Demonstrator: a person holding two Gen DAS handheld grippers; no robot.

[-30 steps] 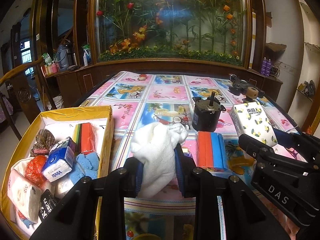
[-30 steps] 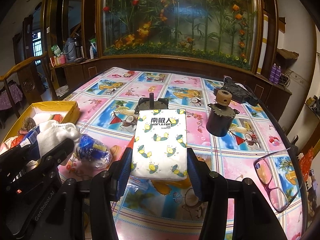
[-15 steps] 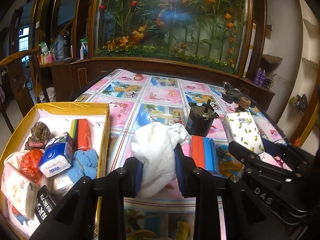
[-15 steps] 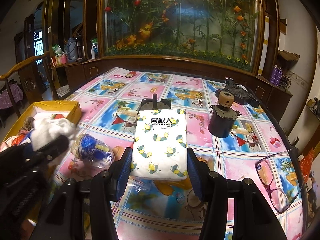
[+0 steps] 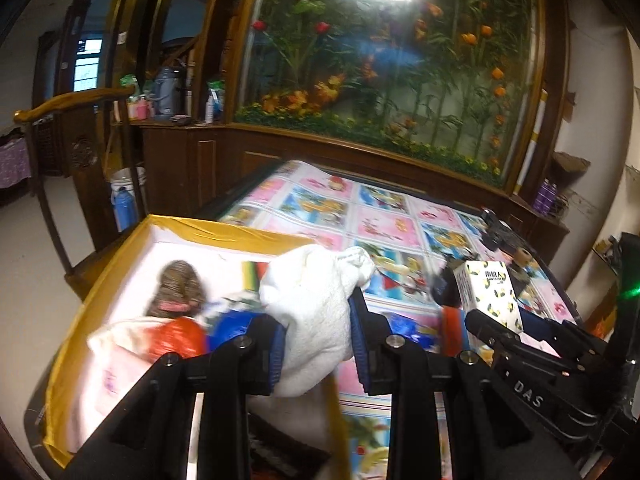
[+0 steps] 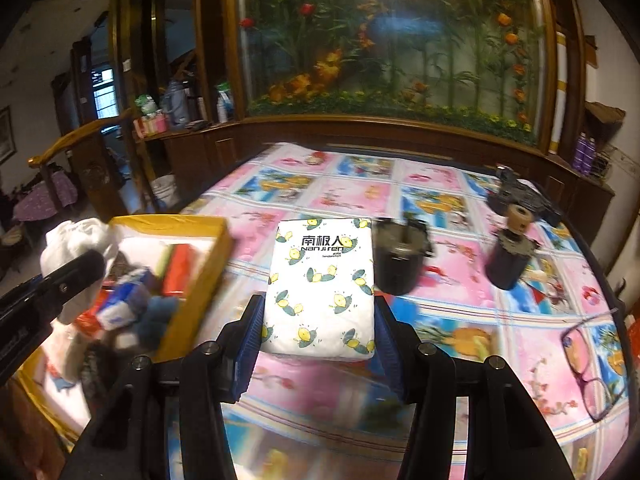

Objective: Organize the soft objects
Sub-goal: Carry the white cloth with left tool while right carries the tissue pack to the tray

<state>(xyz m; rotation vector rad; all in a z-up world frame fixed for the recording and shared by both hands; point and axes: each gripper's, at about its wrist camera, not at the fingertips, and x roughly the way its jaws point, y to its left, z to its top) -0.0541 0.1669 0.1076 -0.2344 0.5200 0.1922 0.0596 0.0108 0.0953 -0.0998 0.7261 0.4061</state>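
L gripper (image 5: 318, 344) clamped on white towel (image 5: 316, 312) over yellow box (image 5: 224, 232) edge, R gripper (image 6: 318, 336) gripping tissue pack (image 6: 322, 292) above table; I shd clear rim w/ both, then drop inside.

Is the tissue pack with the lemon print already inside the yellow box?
No, the tissue pack is clamped in the right gripper above the tablecloth, beside the yellow box.
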